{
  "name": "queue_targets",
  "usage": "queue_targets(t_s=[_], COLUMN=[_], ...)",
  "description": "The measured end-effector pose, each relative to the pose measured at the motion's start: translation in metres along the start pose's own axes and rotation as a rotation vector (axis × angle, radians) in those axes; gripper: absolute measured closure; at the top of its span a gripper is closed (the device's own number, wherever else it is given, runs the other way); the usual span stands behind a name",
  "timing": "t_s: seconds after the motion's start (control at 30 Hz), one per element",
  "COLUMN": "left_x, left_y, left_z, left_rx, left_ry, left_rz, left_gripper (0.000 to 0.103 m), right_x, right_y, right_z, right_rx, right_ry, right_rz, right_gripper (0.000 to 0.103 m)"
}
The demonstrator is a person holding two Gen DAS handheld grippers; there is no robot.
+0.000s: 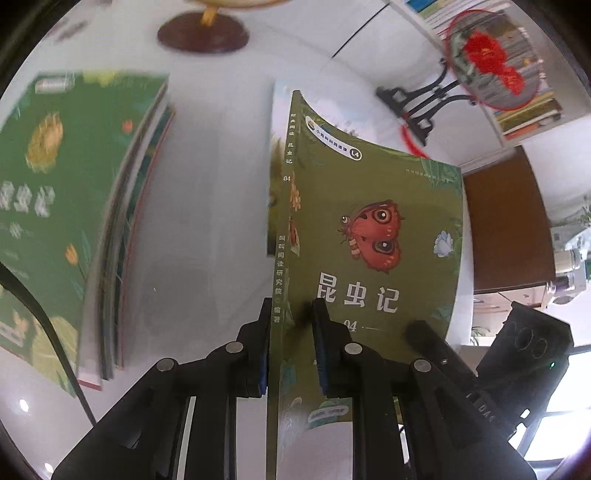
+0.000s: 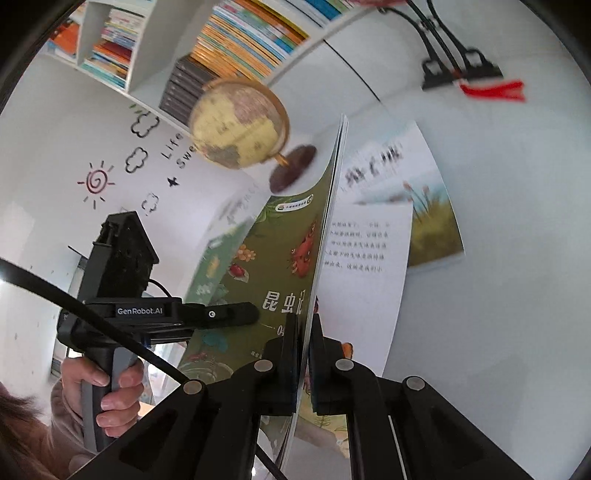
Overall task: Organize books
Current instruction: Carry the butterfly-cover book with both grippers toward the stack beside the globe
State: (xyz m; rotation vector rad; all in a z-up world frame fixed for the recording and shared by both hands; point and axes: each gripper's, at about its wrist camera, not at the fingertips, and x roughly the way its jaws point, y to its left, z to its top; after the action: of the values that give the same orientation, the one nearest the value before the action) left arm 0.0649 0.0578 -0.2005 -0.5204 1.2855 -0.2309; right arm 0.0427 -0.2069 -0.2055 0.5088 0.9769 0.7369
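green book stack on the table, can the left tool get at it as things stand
Probably not yet: the left tool is shut on the butterfly book, so its jaws are occupied. The green book stack lies uncovered beside it.

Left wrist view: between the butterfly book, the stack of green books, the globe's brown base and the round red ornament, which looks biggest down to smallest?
1. Butterfly book, though it is nearest the camera, which inflates it.
2. Stack of green books, partly cut off at the picture's edge.
3. Round red ornament and globe's brown base look alike; I won't rank them.

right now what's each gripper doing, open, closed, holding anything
Left gripper: closed on the spine edge of the green butterfly book.
Right gripper: closed on the same book's open edge.
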Motion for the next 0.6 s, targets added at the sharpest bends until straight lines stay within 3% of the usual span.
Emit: queue_targets(t_s=[0.3, 0.6], left_x=[-0.054, -0.094], left_y=[-0.003, 0.041], left_z=[0.022, 0.025], left_rx=[0.083, 0.057], left_ry=[-0.084, -0.145], left_rz=[0.046, 0.024], left_gripper=[0.087, 0.087], right_x=[-0.001, 0.02], right_y=[0.054, 0.104], right_z=[0.032, 0.053], right_rx=[-0.054, -0.117], right_ry=[-0.057, -0.057], right_rz=[0.047, 0.1], right_gripper=[0.098, 0.098])
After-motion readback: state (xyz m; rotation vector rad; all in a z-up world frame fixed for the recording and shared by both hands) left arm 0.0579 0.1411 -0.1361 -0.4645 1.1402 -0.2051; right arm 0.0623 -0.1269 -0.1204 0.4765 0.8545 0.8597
